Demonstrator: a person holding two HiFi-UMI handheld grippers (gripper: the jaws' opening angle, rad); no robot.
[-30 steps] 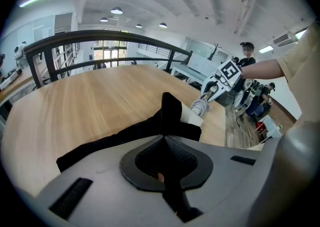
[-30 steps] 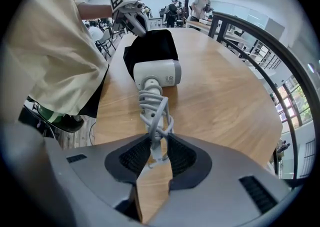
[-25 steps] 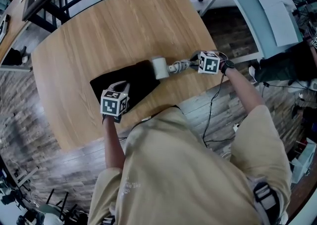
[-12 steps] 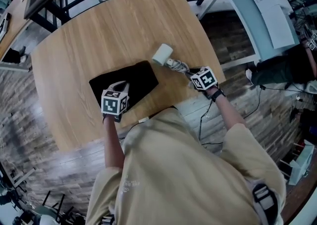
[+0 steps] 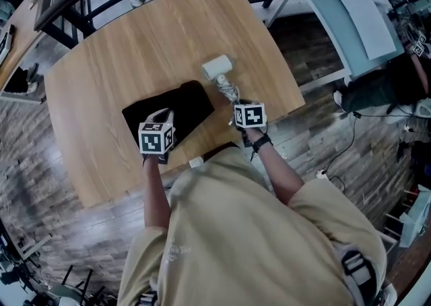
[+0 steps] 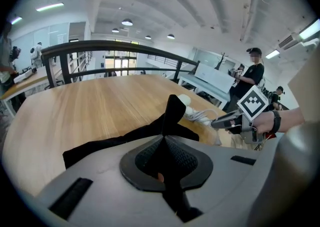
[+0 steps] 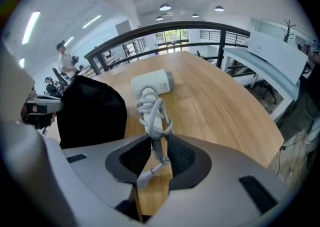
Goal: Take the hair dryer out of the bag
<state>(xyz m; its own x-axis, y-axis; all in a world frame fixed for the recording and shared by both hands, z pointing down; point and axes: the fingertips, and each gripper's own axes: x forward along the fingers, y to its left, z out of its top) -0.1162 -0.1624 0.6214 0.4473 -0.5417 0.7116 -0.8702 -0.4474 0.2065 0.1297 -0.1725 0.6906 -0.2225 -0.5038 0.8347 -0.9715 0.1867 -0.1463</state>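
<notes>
hair dryer has swung clear of the black bag and lies on the desk just beside it. right tool grasps its cord-wrapped handle, left tool stays clenched on bag fabric. extraction looks done.

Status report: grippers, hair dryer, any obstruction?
Both shut: left gripper on the bag fabric, right gripper on the hair dryer by its cord-wrapped handle. Dryer out of the bag, lying on the table. Nothing in the way.
</notes>
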